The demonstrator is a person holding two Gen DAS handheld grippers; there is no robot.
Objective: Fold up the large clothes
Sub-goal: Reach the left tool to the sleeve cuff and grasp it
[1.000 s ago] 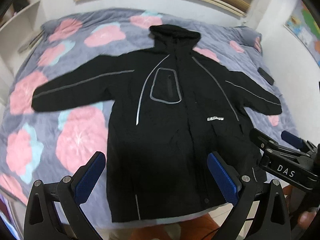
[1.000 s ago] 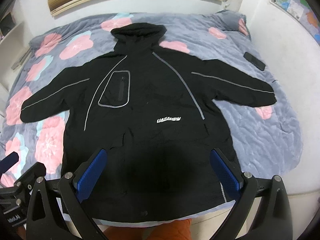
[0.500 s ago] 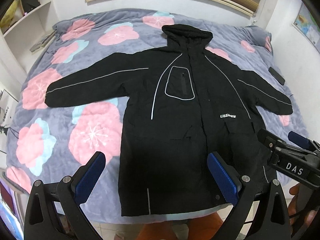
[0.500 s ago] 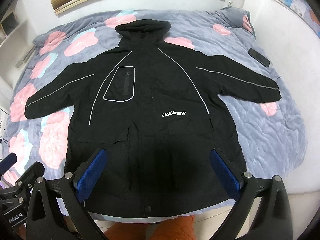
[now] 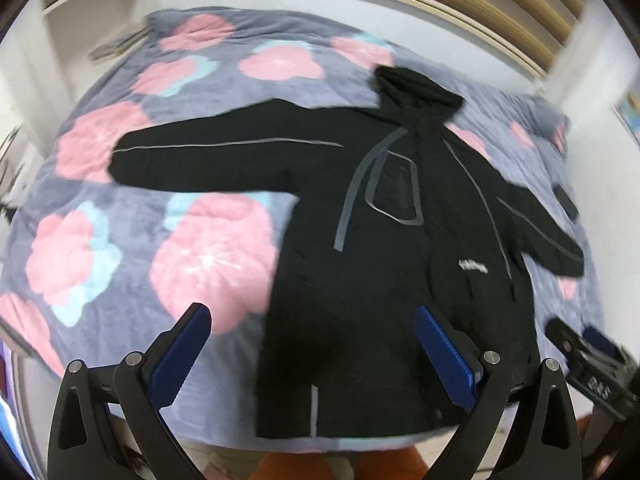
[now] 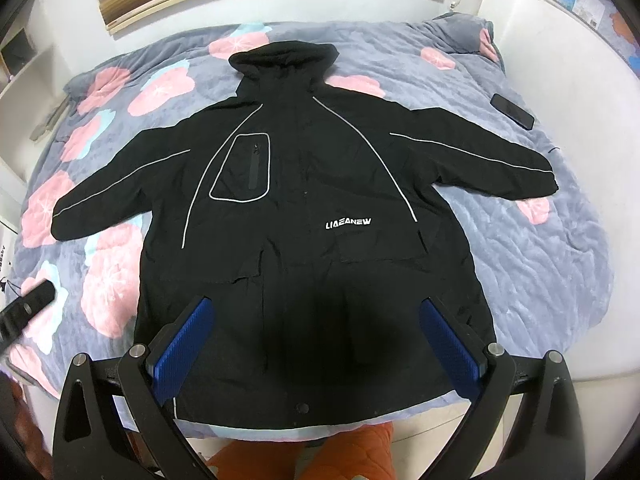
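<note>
A large black hooded jacket point(image 6: 304, 208) with grey piping and a white chest logo lies flat, front up, on the bed, both sleeves spread out. It also shows in the left wrist view point(image 5: 392, 240), blurred. My left gripper point(image 5: 312, 344) is open and empty above the bed's near edge, left of the jacket's hem. My right gripper point(image 6: 316, 340) is open and empty above the jacket's lower hem. Each gripper's body shows at the edge of the other's view.
The bed point(image 6: 540, 264) has a grey blanket with pink flowers. A dark phone point(image 6: 512, 111) lies near its right edge. White walls stand right and behind; shelves point(image 5: 92, 4) at the far left. Orange trousers point(image 6: 360, 452) show below the bed edge.
The left gripper has swung to the left, so the jacket now sits right of centre in its blurred view. The right gripper has moved a little closer to the jacket.
</note>
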